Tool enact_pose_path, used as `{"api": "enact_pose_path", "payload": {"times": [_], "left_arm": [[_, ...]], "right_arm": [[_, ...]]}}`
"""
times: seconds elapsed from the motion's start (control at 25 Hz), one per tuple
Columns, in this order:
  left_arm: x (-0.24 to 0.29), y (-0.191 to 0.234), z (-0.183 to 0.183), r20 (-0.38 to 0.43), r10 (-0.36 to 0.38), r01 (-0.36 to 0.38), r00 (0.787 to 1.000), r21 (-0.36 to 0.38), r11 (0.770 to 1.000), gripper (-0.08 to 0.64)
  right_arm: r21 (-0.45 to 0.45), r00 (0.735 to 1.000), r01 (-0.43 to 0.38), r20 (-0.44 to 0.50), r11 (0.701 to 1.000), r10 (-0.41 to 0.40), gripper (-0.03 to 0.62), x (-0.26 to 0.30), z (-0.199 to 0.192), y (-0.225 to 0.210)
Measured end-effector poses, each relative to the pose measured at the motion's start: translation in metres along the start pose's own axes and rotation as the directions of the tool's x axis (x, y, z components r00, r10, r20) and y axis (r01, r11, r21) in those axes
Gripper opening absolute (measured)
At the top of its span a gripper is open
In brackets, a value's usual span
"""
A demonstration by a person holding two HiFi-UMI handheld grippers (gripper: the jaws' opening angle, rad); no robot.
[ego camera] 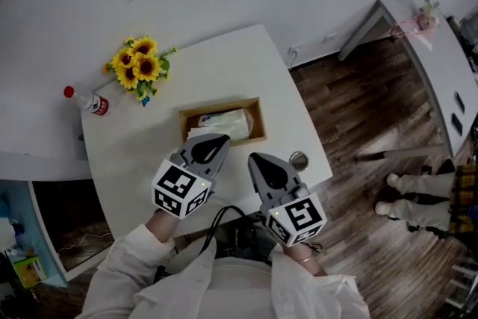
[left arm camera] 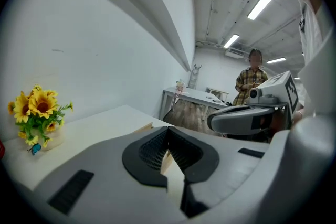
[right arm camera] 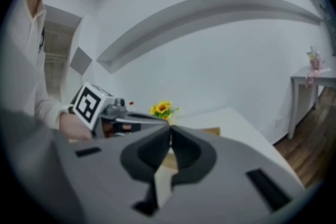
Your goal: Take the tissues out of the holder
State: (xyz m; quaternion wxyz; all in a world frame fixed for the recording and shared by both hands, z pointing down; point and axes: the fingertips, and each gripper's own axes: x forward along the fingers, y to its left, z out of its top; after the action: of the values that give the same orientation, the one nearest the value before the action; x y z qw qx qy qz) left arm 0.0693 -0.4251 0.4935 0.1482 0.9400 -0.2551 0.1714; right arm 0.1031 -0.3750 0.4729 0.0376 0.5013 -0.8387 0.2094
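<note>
head view: hand-held grippers (ego camera: pixel 222 139) (ego camera: pixel 254 158) closed, side by side

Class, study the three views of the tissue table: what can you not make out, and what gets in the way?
- Wooden tissue holder: in the head view, the left gripper covers part of its near wall. Both gripper views show only a sliver past the shut jaws.
- White tissue pack: head view, too small to count tissues.
- Small round metal object: head view, too small to identify, beside the right gripper.
</note>
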Motion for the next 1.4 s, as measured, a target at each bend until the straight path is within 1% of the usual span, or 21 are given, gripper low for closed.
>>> {"api": "enact_pose_path", "payload": {"times": [0.12, 0.28, 0.44, 0.64, 0.8, 0.96, 1.12, 1.24, 1.4], "left_arm": [[0.009, 0.007, 0.005, -0.004, -0.009, 0.009, 1.0, 0.017, 1.0, 0.018], [0.018, 0.017, 0.008, -0.031, -0.009, 0.011, 0.999, 0.078, 0.997, 0.018], [0.027, 0.026, 0.003, -0.073, -0.017, 0.025, 0.997, 0.114, 0.993, 0.018], [0.035, 0.031, -0.005, -0.14, -0.022, 0.049, 0.99, 0.193, 0.98, 0.018], [0.04, 0.038, -0.008, -0.167, -0.024, 0.058, 0.986, 0.201, 0.978, 0.018], [0.042, 0.042, -0.016, -0.222, -0.021, 0.073, 0.975, 0.229, 0.971, 0.018], [0.042, 0.047, -0.021, -0.251, -0.024, 0.086, 0.968, 0.241, 0.967, 0.02], [0.044, 0.047, -0.025, -0.275, -0.02, 0.101, 0.961, 0.282, 0.954, 0.02], [0.046, 0.048, -0.029, -0.293, -0.009, 0.102, 0.956, 0.305, 0.947, 0.031]], "right_arm": [[0.016, 1.0, 0.007, -0.005, 1.0, -0.007, 0.009, 0.001, -0.006, -0.004], [0.041, 1.0, 0.026, -0.006, 0.999, -0.026, 0.009, -0.001, -0.01, -0.008], [0.066, 0.999, 0.049, -0.003, 0.997, -0.049, 0.009, -0.003, -0.016, -0.014], [0.102, 0.998, 0.067, 0.002, 0.993, -0.067, 0.009, -0.002, -0.024, -0.017], [0.12, 0.997, 0.075, 0.004, 0.99, -0.077, 0.009, -0.001, -0.027, -0.018], [0.135, 0.996, 0.086, 0.012, 0.987, -0.089, 0.009, -0.002, -0.028, -0.022], [0.146, 0.996, 0.09, 0.015, 0.985, -0.093, 0.009, -0.001, -0.03, -0.021], [0.149, 0.995, 0.093, 0.014, 0.984, -0.096, 0.009, 0.0, -0.03, -0.022], [0.156, 0.994, 0.101, 0.013, 0.983, -0.104, 0.009, -0.002, -0.032, -0.024]]}}
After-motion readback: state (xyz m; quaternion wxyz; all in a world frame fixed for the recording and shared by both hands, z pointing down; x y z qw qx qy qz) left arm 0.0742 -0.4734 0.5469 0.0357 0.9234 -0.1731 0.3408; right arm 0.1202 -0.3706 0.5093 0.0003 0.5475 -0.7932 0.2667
